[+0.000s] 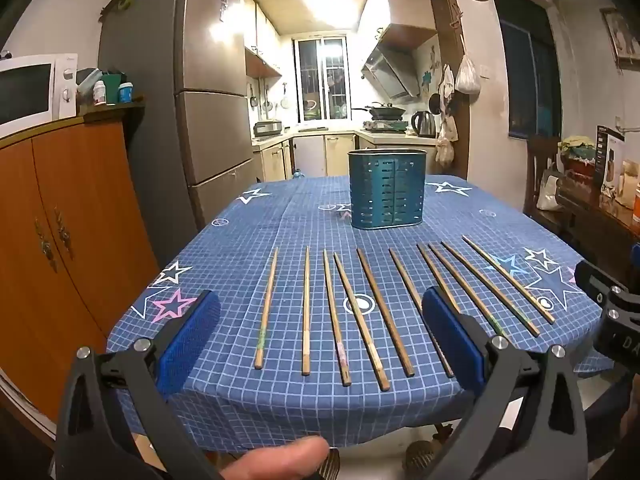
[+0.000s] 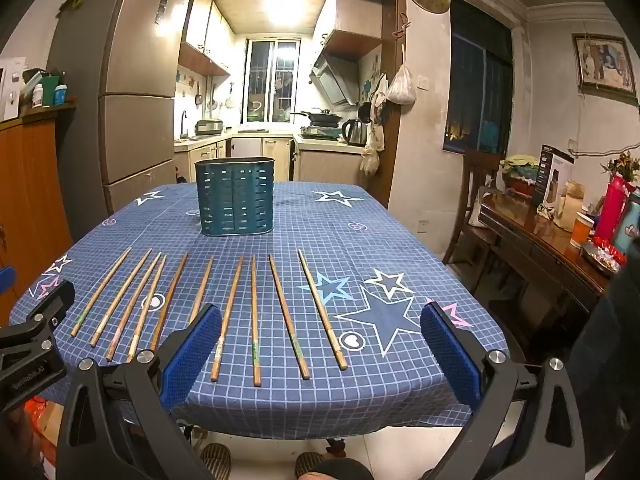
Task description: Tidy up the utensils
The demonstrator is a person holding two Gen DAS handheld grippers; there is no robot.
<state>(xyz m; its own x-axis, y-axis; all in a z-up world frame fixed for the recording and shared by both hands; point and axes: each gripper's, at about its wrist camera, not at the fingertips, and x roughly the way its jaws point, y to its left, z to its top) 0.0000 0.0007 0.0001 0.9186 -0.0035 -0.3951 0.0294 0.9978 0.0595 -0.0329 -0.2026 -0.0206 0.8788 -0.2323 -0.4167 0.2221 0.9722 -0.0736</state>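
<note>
Ten wooden chopsticks [image 1: 362, 316] lie side by side on the blue star-patterned tablecloth [image 1: 256, 216], all on the near side of the teal slotted utensil holder [image 1: 386, 189], which stands upright toward the table's far end. The left gripper [image 1: 320, 336] and right gripper [image 2: 320, 344] hover short of the holder, above the chopsticks' near ends, jaws spread wide and apparently touching nothing.

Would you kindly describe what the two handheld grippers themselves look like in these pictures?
Both match: the left gripper and the right gripper have black, triangular cut-out arms joined with round silver bolts. Each finger carries a rectangular pad faced in textured blue material. White lettering marks the black body of each, too small to read fully. No cables show. A dark sleeve appears at the right edge.
</note>
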